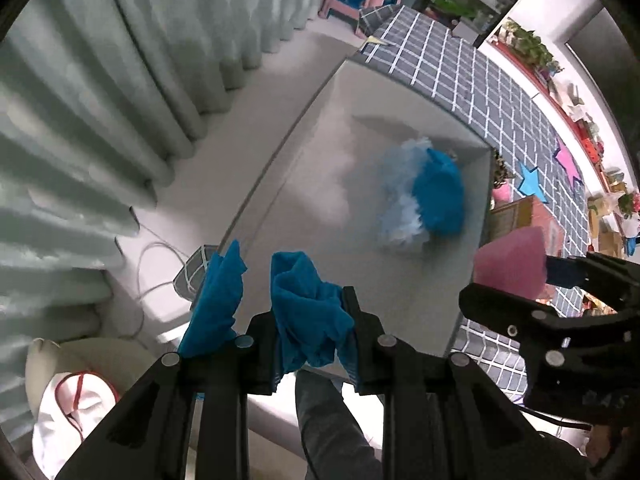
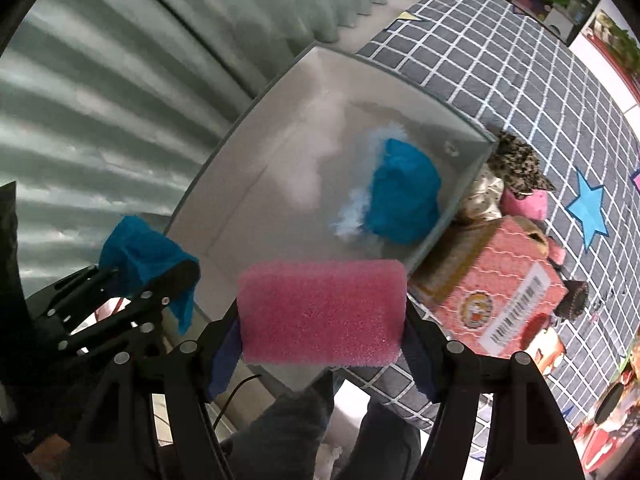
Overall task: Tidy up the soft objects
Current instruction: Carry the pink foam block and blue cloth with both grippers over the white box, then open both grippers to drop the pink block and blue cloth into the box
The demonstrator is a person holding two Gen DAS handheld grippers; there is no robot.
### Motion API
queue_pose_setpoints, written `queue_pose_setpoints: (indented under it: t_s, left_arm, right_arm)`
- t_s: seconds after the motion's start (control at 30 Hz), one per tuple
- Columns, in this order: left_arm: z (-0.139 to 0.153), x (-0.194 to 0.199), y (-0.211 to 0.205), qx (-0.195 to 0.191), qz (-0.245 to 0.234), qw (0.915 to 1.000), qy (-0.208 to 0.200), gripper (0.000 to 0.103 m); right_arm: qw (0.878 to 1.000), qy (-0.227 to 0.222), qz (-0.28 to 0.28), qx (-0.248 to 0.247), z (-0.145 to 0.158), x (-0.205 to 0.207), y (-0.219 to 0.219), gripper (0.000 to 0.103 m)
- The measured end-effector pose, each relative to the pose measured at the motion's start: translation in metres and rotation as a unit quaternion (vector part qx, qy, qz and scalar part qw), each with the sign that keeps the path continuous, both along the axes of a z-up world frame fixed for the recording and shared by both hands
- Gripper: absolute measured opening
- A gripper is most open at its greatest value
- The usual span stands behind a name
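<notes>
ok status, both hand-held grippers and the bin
Left hand-held gripper shut on blue cloth. Right hand-held gripper shut on pink sponge. Both over grey bin; nothing blocking.

Porous pink sponge (image 2: 322, 312), blue cloth (image 1: 306, 308)

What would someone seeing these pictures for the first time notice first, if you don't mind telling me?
Probably the pink rectangular foam sponge clamped between the fingers of the right gripper, held over the near end of the grey open-topped box. Next, the crumpled blue cloth pinched in the left gripper beside it, at the box's near edge. Inside the box, by its far wall, lie another blue cloth and a pale blue fluffy thing.
</notes>
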State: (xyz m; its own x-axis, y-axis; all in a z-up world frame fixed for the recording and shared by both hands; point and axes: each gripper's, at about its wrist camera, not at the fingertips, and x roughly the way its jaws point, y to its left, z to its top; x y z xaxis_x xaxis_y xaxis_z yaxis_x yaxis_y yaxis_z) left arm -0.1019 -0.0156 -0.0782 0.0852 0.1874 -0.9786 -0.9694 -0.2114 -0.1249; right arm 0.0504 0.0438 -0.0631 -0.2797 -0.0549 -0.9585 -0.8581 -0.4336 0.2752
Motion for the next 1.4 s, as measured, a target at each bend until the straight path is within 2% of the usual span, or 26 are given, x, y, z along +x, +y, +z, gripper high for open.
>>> queue_pose_setpoints:
  t_s: [0.5,1.4]
  left_arm:
    - [-0.021,-0.002,-0.001,-0.027,-0.002,0.9996,0.01,0.027]
    - [-0.027,-0.003,0.002,-0.046,-0.007,0.9988,0.013,0.027]
  right_arm:
    - [1.0,-0.002,0.01,-0.02,-0.022,-0.012,-0.007,0.071]
    - [0.999,0.003,0.009,-0.035,-0.034,-0.012,-0.007,0.071]
